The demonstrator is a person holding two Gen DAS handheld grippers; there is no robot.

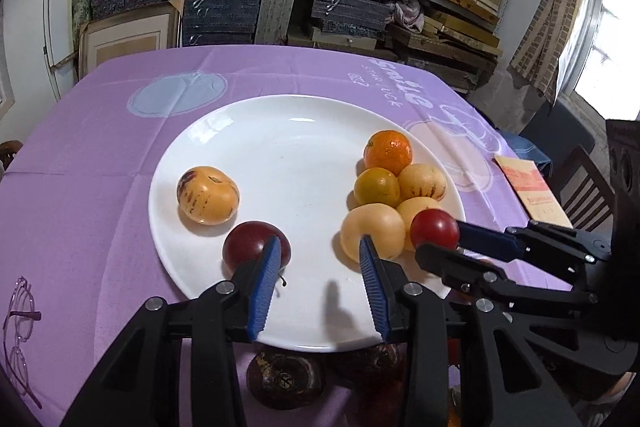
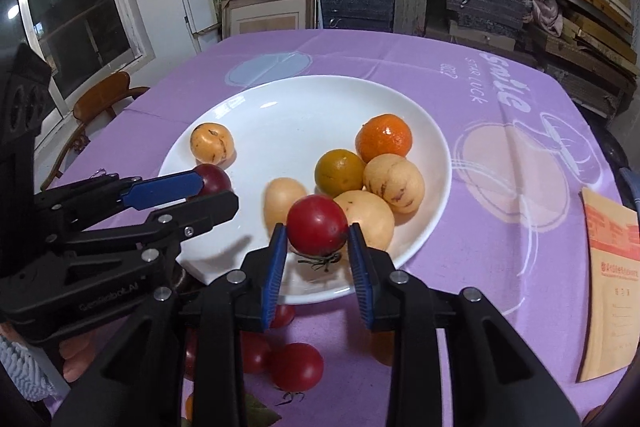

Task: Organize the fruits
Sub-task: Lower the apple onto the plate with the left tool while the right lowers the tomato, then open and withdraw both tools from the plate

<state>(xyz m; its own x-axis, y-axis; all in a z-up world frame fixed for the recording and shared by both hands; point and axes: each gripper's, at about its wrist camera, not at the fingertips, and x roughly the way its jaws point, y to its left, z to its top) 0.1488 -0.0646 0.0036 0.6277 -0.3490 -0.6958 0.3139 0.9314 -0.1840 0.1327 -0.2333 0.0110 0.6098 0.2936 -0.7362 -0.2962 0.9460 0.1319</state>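
Observation:
A white plate (image 1: 280,155) (image 2: 288,115) sits on the purple tablecloth. At its right side lie an orange (image 1: 388,153) (image 2: 384,139), a greenish citrus (image 1: 377,187) and several pale yellow fruits (image 2: 394,183), bunched together. A streaked yellow fruit (image 1: 208,201) lies alone on the left, with a dark red plum (image 1: 250,243) (image 2: 214,179) near it. My left gripper (image 1: 319,241) (image 2: 218,193) is open over the plate's near rim, empty, with the plum just outside its left finger. My right gripper (image 2: 316,227) (image 1: 438,239) is shut on a red tomato (image 2: 317,225) (image 1: 434,229) beside the yellow fruits.
Loose red tomatoes (image 2: 296,367) and dark round fruits (image 1: 284,381) lie on the cloth in front of the plate. A tan booklet (image 2: 608,287) lies to the right, a pair of glasses (image 1: 22,307) to the left. A wooden chair (image 2: 104,95) and packed shelves stand beyond the table.

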